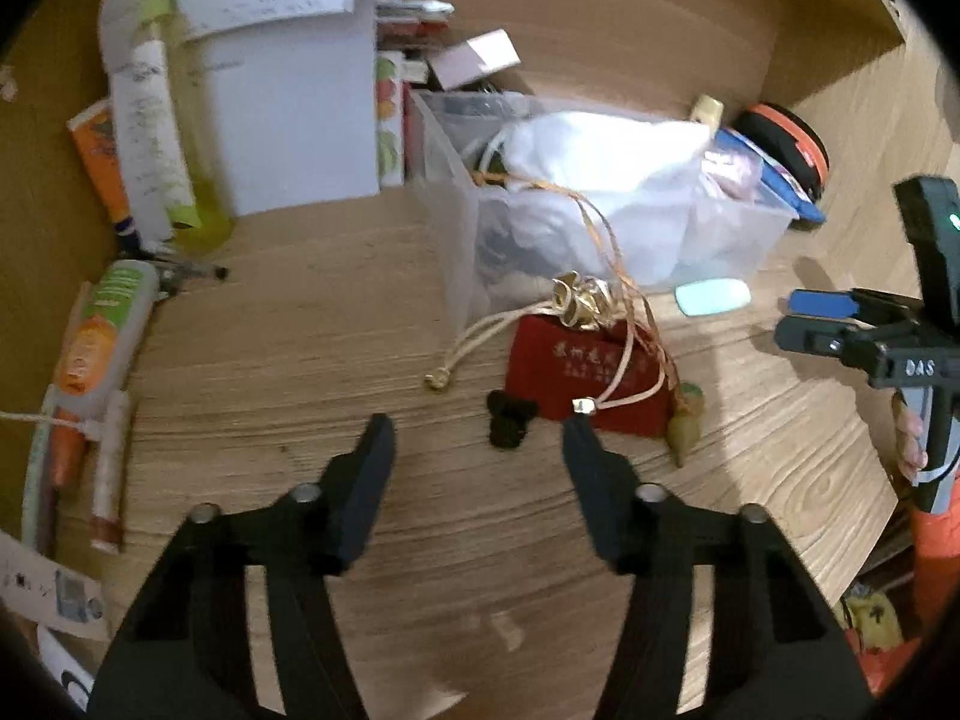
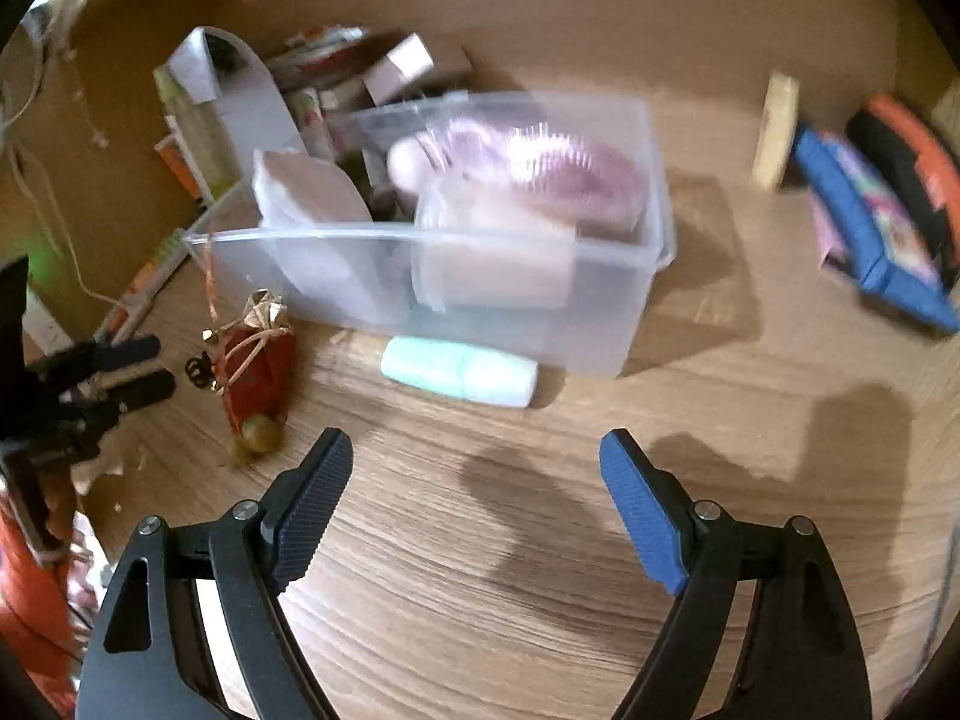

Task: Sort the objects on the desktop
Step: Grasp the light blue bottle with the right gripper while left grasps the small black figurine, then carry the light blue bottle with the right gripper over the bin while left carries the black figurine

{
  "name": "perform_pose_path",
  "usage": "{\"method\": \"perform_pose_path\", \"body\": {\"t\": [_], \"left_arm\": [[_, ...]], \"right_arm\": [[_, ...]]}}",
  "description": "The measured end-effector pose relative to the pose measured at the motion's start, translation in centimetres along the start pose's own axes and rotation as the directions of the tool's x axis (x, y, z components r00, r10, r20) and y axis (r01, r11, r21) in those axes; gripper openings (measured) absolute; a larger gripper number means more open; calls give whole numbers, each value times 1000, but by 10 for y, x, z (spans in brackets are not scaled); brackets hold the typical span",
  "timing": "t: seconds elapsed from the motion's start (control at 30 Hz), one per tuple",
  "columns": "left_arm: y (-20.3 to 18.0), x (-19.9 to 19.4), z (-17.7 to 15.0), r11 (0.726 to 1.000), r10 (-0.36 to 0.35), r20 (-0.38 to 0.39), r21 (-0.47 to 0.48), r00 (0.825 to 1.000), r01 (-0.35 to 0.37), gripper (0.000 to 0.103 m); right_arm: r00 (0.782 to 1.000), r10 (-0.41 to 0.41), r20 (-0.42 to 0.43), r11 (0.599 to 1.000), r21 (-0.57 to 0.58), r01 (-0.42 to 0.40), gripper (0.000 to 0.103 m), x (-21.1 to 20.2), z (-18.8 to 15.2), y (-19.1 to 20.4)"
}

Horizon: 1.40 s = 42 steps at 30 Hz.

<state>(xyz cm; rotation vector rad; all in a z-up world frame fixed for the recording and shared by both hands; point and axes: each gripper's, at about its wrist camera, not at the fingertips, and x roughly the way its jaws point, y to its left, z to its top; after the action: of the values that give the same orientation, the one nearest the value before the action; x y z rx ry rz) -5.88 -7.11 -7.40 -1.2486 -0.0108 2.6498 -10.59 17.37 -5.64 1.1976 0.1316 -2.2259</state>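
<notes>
1. Far left of the desk (image 1: 360, 312), tubes (image 1: 102, 330) and a tall bottle (image 1: 156, 138) lie against the edge beside white papers (image 1: 282, 90). None of these are in a container.
2. The left gripper (image 1: 477, 435) points down at the wood with its jaws apart and nothing between them. A small black clip (image 1: 507, 423) lies just ahead of its tips.
3. Just beyond the clip lies a red pouch (image 1: 585, 372) with a gold gathered top, cream drawstrings and a greenish bead on its cord. It looks soft and light, likely to sag and slip if pinched by the cloth alone. I would take it at the gathered neck, where the fabric bunches. The loose cords could snag on the clip or on the bin.
4. Behind the pouch stands a clear plastic bin (image 2: 642, 192), open-topped. It holds a white cloth bag (image 1: 606, 180), a pink ribbed thing too blurred to name, and other wrapped items. It already looks well filled.
5. Against the bin's front wall lies a pale mint tube (image 2: 459, 372), smooth and rounded. It will probably roll, so a grip across its middle seems best.
6. The right gripper (image 2: 474, 462) hangs over bare wood near the tube, jaws wide and empty.
7. Far right, a blue packet (image 2: 870, 228) leans on an orange-and-black round thing (image 2: 918, 150).
</notes>
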Motion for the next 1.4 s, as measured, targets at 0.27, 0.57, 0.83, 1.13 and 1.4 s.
{"method": "perform_pose_path", "body": {"t": [0.27,0.57,0.83,1.13,1.4], "left_arm": [[-11,12,12,998,-26,-27,64,999,27,36],[-13,23,11,995,-51,-42,89,998,54,27],[-19,16,7,991,-21,12,134,1000,20,20],[-7,1,9,996,-67,78,62,995,63,20],[-15,-15,16,996,-92,105,10,990,91,20]], "right_arm": [[999,-44,-27,998,34,45,84,20,11,17],[987,-149,-52,989,12,150,84,40,23,34],[975,-220,-24,975,-21,220,77,48,25,44],[987,-159,25,984,-76,161,71,20,11,43],[986,-115,123,990,-65,124,71,-26,6,34]]}}
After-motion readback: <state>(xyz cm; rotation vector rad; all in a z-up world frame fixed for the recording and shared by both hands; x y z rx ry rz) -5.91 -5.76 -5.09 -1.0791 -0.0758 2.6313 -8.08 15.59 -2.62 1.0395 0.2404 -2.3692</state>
